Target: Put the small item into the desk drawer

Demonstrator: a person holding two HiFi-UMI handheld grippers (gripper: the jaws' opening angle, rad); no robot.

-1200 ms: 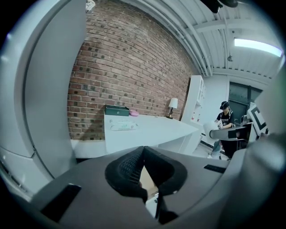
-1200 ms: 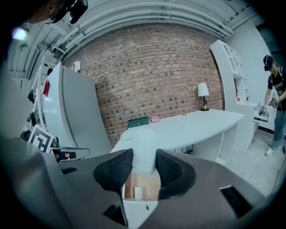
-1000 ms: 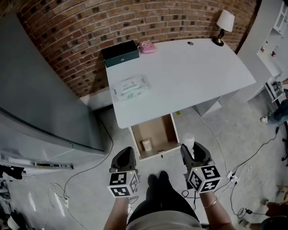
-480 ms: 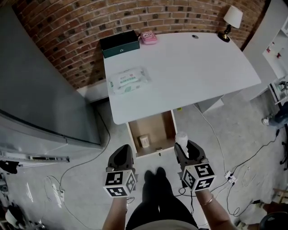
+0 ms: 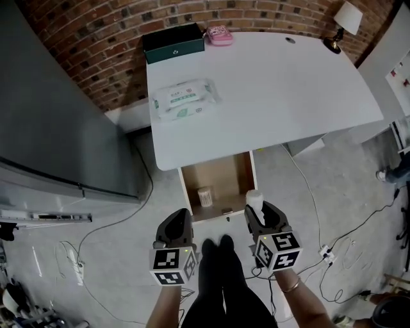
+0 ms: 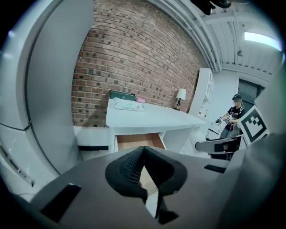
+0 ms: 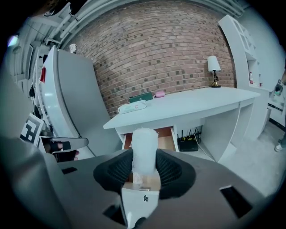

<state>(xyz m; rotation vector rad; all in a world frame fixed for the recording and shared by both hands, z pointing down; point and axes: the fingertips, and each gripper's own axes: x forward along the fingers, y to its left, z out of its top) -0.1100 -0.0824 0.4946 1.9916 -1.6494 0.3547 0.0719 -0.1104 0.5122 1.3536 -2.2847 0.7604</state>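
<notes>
My right gripper (image 5: 259, 211) is shut on a small white cylinder (image 5: 254, 198), held upright just in front of the open desk drawer (image 5: 224, 179). Seen from the right gripper view, the cylinder (image 7: 144, 150) stands between the ribbed pads of the right gripper (image 7: 144, 166), with the wooden drawer (image 7: 166, 139) beyond it. A small round container (image 5: 205, 196) sits inside the drawer at its left. My left gripper (image 5: 177, 225) hovers left of the drawer front, shut and empty. The left gripper (image 6: 143, 156) shows its pads touching.
The white desk (image 5: 282, 96) carries a wipes pack (image 5: 184, 97), a dark green box (image 5: 173, 41), a pink item (image 5: 219, 35) and a lamp (image 5: 346, 19). A grey cabinet (image 5: 57, 128) stands at the left. Cables (image 5: 320, 250) trail on the floor. A person (image 6: 233, 117) stands far right.
Both grippers have come closer to the drawer front. The right one has shifted slightly left with the white cylinder still in it. Neither grip has changed.
</notes>
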